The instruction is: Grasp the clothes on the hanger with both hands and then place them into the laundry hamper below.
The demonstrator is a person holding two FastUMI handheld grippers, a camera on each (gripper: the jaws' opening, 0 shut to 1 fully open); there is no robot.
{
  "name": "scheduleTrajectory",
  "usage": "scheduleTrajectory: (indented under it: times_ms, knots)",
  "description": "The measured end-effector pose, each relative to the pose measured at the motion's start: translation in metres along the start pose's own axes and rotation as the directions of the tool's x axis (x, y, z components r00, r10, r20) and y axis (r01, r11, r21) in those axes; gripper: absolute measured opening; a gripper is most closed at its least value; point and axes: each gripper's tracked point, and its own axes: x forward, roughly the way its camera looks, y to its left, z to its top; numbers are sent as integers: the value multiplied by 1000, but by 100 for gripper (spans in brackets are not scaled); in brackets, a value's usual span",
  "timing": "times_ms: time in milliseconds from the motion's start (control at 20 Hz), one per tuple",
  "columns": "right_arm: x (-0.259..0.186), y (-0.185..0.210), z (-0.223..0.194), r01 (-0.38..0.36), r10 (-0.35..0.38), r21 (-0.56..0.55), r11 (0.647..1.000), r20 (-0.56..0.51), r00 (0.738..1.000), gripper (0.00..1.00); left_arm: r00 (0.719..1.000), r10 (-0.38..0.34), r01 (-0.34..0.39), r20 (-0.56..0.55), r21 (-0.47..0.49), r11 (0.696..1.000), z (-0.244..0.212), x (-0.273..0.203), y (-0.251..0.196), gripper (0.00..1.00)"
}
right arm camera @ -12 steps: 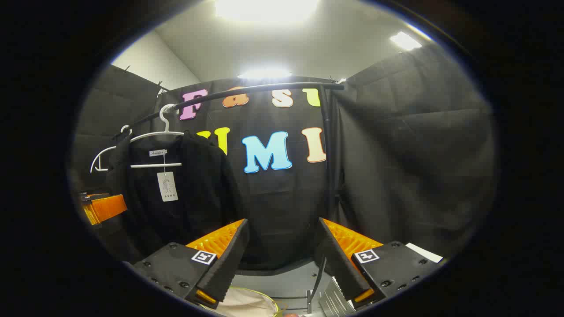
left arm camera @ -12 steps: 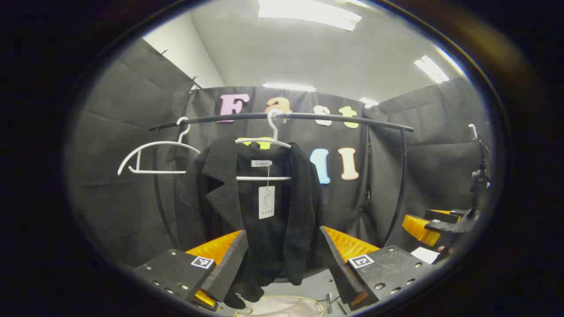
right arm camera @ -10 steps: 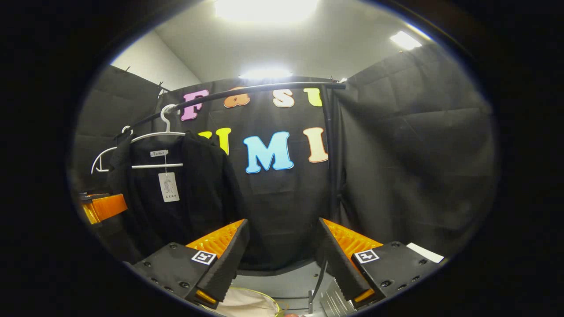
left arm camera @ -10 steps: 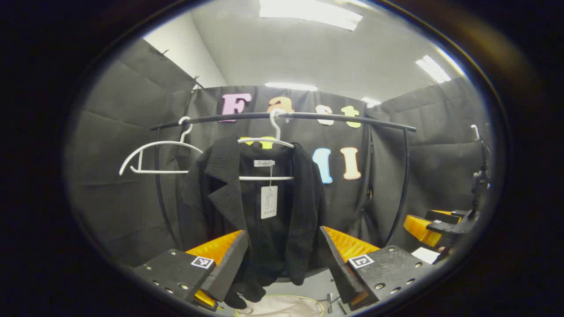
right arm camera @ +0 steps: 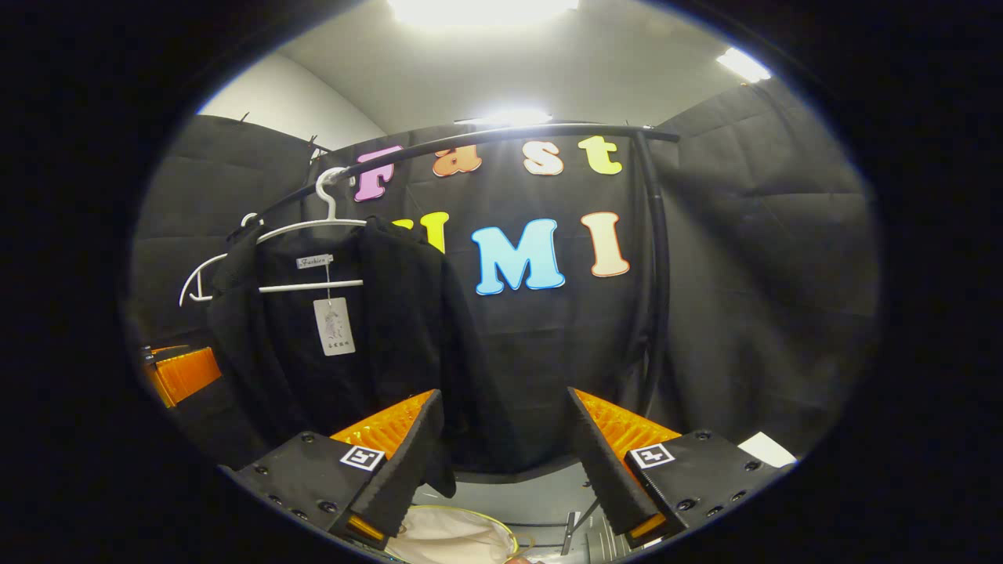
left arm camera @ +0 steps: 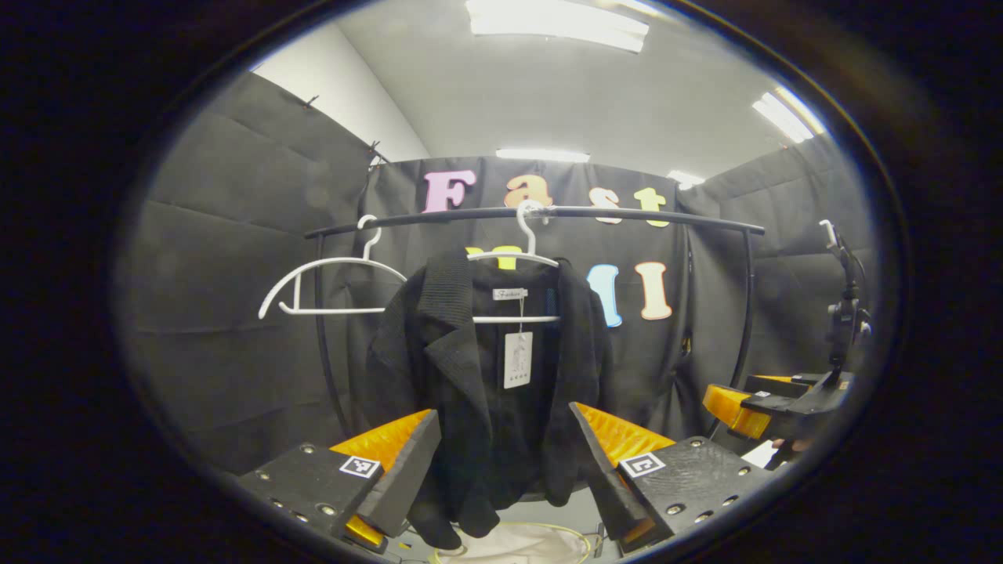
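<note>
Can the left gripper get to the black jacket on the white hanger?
Probably yes. The left gripper is open, and the black knit jacket on the white hanger hangs straight ahead between its fingers, with nothing visible in front of it.

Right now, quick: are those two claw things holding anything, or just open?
Left gripper: open, holding nothing; the jacket hangs ahead of it.
Right gripper: open, holding nothing.
</note>
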Motion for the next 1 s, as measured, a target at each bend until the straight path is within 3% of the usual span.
scheduleTrajectory:
  times_ms: [300,650,750,800,900,1000]
  knots:
    - [7,26,1,-67,67,-34,997,-1,998,98,998,67,-67,1,-21,998,-1,-6,24,94]
    - [24,36,17,-72,72,-14,997,4,997,98,995,99,-99,-13,-36,994,4,-3,38,93]
    - [34,41,19,-94,94,0,996,-3,996,98,992,128,-128,-8,-44,991,9,2,46,93]
    - [41,45,20,-113,113,8,994,-6,994,93,989,149,-150,-10,-51,987,10,7,51,93]
    - [59,54,21,-156,157,17,988,-16,988,98,983,183,-184,-24,-68,981,11,17,56,93]
    - [77,60,23,-197,198,28,980,-30,980,93,977,210,-211,-30,-76,974,17,27,57,93]
